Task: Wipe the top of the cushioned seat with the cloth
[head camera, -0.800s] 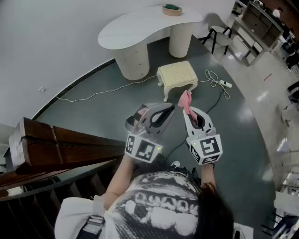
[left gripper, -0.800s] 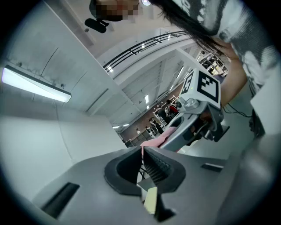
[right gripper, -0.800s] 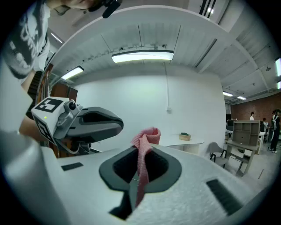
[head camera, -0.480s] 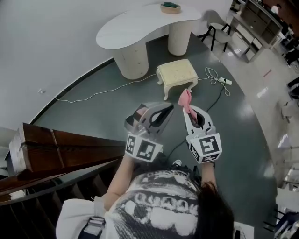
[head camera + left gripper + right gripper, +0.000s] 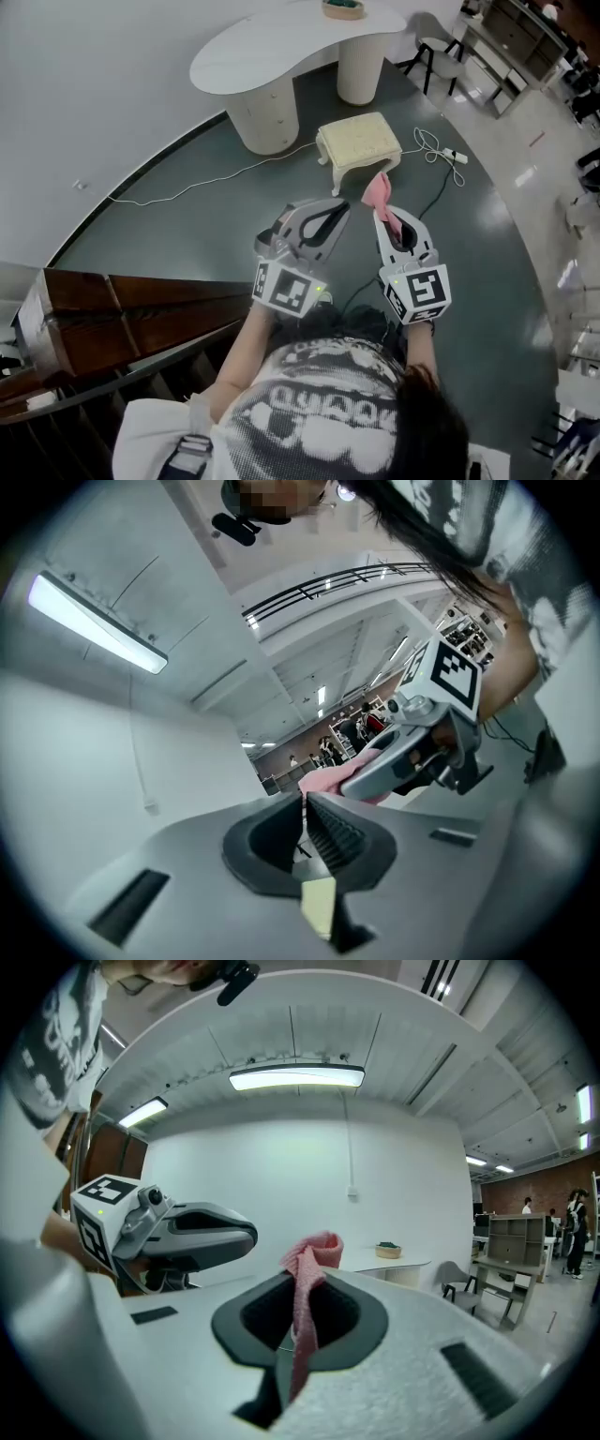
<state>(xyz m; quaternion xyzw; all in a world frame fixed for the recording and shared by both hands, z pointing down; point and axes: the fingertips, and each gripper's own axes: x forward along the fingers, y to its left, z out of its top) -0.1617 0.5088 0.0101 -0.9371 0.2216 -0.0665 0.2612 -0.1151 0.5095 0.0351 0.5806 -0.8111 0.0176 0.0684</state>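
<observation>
The cushioned seat (image 5: 359, 141) is a small cream stool with a padded top, standing on the dark floor ahead of me in the head view. My right gripper (image 5: 382, 208) is shut on a pink cloth (image 5: 378, 192), which sticks out past its tips toward the seat's near edge. In the right gripper view the cloth (image 5: 307, 1309) hangs pinched between the jaws of the right gripper (image 5: 300, 1321). My left gripper (image 5: 330, 217) is held beside the right one, shut with nothing in it; the left gripper (image 5: 306, 810) shows its jaws meeting, with the cloth (image 5: 330, 778) beyond.
A white curved table (image 5: 281, 49) with a bowl (image 5: 343, 8) on it stands behind the seat. A white cable (image 5: 216, 178) and a power strip (image 5: 453, 156) lie on the floor. A dark wooden rail (image 5: 112, 309) runs at my left. Chairs and shelving stand at far right.
Both grippers and the cloth have come a little nearer to the seat in the head view. The grip on the cloth is unchanged.
</observation>
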